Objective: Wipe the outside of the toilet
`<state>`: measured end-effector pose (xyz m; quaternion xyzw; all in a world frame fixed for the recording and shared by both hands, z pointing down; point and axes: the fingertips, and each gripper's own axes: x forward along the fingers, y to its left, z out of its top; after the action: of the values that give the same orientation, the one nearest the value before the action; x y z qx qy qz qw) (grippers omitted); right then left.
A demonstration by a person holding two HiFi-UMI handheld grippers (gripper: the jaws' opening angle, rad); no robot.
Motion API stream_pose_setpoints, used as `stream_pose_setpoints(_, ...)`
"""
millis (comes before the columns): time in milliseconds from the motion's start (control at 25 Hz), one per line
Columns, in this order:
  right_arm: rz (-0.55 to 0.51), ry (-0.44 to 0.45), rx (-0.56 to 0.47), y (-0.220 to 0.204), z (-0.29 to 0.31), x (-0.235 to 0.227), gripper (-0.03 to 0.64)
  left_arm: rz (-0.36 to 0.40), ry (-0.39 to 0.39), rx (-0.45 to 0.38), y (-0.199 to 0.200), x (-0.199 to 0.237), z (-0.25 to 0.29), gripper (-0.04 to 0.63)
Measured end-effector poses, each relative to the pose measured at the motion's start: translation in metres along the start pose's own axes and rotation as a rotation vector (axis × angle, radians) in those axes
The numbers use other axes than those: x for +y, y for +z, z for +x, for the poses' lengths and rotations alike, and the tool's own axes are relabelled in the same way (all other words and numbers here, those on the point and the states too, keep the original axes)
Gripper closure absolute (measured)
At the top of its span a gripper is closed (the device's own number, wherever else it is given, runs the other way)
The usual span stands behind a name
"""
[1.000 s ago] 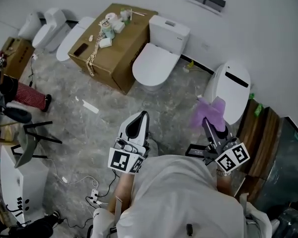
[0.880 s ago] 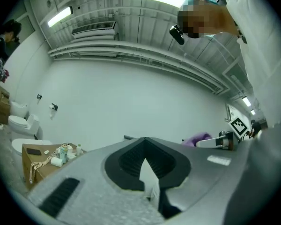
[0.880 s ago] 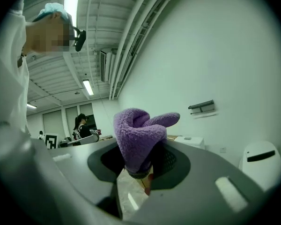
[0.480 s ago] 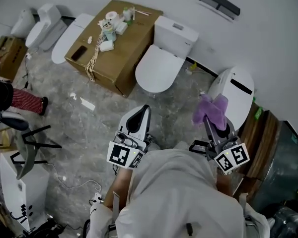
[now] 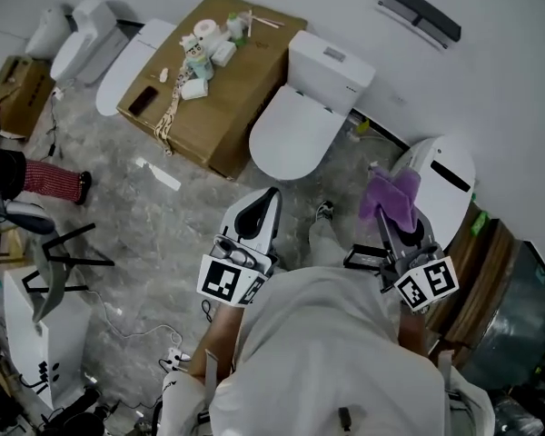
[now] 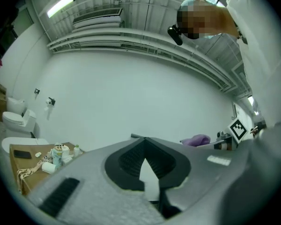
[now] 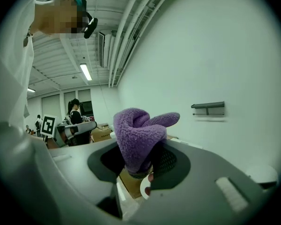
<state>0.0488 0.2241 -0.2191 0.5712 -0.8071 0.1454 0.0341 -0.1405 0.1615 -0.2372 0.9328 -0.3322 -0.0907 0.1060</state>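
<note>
Purple cloth (image 5: 390,197) in right tongs (image 5: 388,224); box (image 5: 247,69) beside toilet (image 5: 295,131).

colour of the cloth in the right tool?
Purple, fuzzy cloth, clamped in the right tool. Shows best in the right gripper view.

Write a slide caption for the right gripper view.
Right gripper clamped on a purple cloth before a white wall.

The grey plastic left gripper (image 6: 144,140) points at a plain white wall, its ribbed black jaws closed tip to tip on nothing. At lower left, a brown cardboard box (image 6: 18,165) carries small bottles (image 6: 61,153), and a white ceramic toilet (image 6: 11,121) stands beyond it. At right, a purple fleecy cloth (image 6: 196,139) sits beside a black-and-white marker cube (image 6: 238,129).
</note>
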Motion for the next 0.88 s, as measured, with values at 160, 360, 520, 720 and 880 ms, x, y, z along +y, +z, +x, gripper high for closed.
stream_pose_setpoints(160, -0.02, 0.084, 0.016, 0.019, 0.04, -0.052, 0.485, 0.01, 0.08, -0.015, 0.001, 0.008, 0.048, 0.591)
stream_pose_setpoints(360, -0.065, 0.202, 0.032, 0.05, 0.087, -0.103, 0.485, 0.026, 0.174, -0.031, 0.006, 0.016, 0.105, 0.591)
stream_pose_setpoints(520, -0.067, 0.277, 0.047, 0.059, 0.112, -0.132, 0.485, 0.043, 0.243, -0.034, 0.007, 0.019, 0.135, 0.591)
stream_pose_setpoints(720, -0.062, 0.346, 0.064, 0.063, 0.141, -0.154, 0.485, 0.055, 0.312, -0.043, 0.008, 0.031, 0.156, 0.591)
stream_pose_setpoints(880, -0.049, 0.364, 0.093, 0.061, 0.163, -0.159, 0.485, 0.057, 0.338, -0.043, 0.006, 0.046, 0.162, 0.591)
